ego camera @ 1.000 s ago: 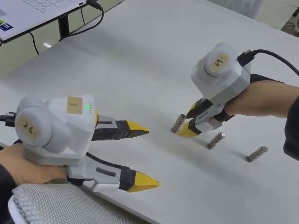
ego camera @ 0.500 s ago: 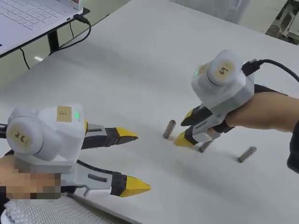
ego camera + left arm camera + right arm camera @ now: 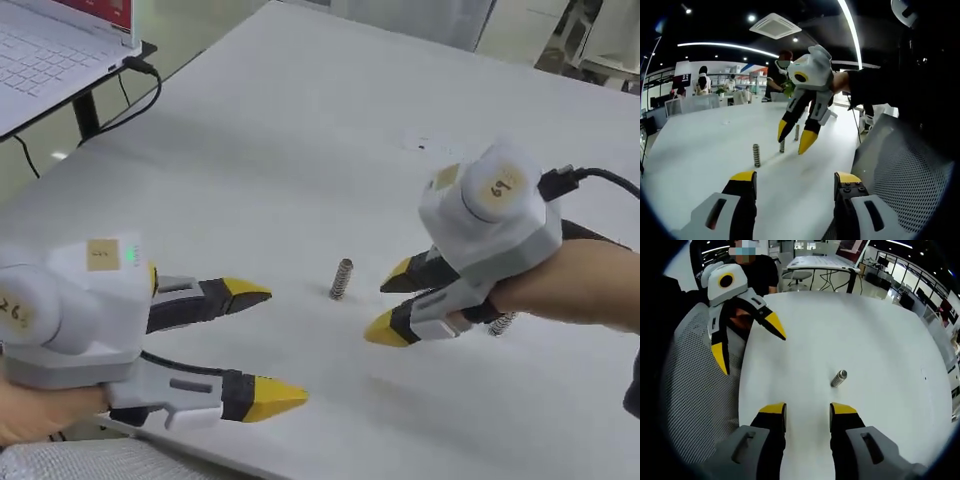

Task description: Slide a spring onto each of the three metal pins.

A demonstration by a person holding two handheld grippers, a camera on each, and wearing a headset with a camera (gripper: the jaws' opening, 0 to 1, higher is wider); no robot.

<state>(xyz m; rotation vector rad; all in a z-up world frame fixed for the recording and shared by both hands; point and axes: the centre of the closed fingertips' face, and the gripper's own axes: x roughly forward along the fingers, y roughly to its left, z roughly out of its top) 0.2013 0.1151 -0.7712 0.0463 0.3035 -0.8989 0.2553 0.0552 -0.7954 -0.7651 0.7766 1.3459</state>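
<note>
Steel by the look of it, the small grey coiled metal spring [image 3: 341, 279] stands upright on the white bench [image 3: 300, 130], between the two pairs of tongs. It is probably light, springy along its length and quick to tip or roll, so a gentle pinch across the coils near mid-height seems best. The yellow-tipped left tongs [image 3: 268, 345] gape wide and hold nothing. The right tongs [image 3: 386, 308] are parted too and empty, just beside the spring without touching it. A second spring [image 3: 782, 146] and a third spring [image 3: 797, 132] sit farther off.
</note>
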